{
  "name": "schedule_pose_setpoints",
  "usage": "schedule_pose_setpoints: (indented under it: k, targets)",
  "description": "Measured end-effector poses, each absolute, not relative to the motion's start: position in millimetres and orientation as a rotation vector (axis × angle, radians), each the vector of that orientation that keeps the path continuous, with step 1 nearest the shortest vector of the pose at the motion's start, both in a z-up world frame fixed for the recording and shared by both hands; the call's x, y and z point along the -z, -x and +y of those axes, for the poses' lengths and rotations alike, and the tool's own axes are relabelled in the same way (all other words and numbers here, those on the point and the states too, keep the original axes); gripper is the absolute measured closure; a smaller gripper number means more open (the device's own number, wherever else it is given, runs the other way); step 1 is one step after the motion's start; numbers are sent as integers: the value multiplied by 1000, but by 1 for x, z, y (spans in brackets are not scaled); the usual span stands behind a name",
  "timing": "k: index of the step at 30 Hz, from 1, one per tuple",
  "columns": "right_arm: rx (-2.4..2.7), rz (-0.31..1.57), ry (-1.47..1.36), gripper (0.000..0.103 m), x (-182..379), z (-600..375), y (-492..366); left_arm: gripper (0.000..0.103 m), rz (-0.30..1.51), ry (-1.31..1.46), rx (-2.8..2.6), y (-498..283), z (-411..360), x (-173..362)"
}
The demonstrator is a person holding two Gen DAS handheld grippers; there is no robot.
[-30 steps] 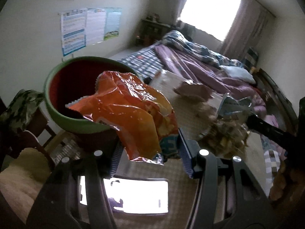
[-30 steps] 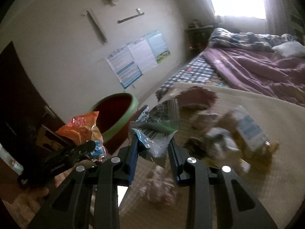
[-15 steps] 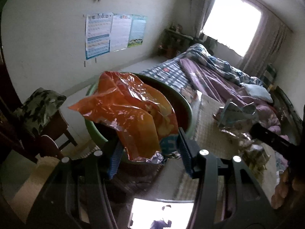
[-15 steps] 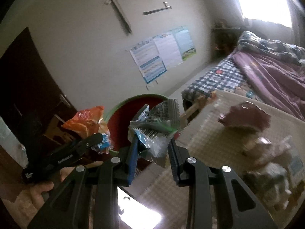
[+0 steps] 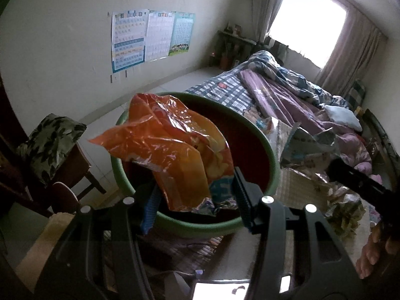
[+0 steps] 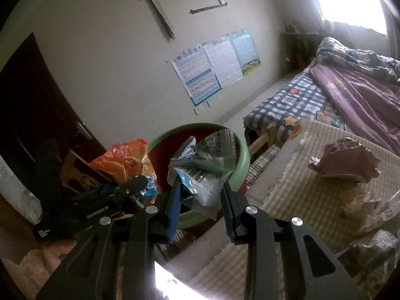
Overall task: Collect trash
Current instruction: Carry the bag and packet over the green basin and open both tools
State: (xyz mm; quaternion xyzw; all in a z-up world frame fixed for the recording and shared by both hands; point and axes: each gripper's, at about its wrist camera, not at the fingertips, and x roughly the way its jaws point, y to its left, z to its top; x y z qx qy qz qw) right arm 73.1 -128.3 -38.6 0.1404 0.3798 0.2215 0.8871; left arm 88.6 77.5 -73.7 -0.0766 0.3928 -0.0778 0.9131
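Left gripper (image 5: pixel 193 195): clamped on orange bag (image 5: pixel 170 150), crumpled, held above green bin (image 5: pixel 271 150) with red inside; bag's lower end pinched between the two pads, upper part fanned out over the bin's mouth.
Right gripper (image 6: pixel 200 195): pinching silver wrapper (image 6: pixel 202 167), blue and white print, held over the bin's near rim (image 6: pixel 241 150).
Left gripper (image 6: pixel 117 190) with orange bag (image 6: pixel 122 160) seen left of the bin in right view.
On striped mat (image 6: pixel 295 187), right of bin: crumpled brown wrapper (image 6: pixel 345 160), further litter near it, blurred.
Behind: bed (image 5: pixel 287 92) with purple quilt, posters (image 5: pixel 150 37) on wall, padded chair (image 5: pixel 50 145) at left.
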Motion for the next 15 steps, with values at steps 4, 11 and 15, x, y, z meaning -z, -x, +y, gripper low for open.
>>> schedule_pose_setpoints:
  k: [4,11,15]
  targets:
    - [-456,804,-299,73,44,-125,-81,52,823,163,154,-96,83,80]
    - [-475,825,-293,73,52,-115,-93,52,836,176,140,-101,88,86]
    - [-483,835,-284,72,54,-108,-98,52,841,170,142,-104,89,88]
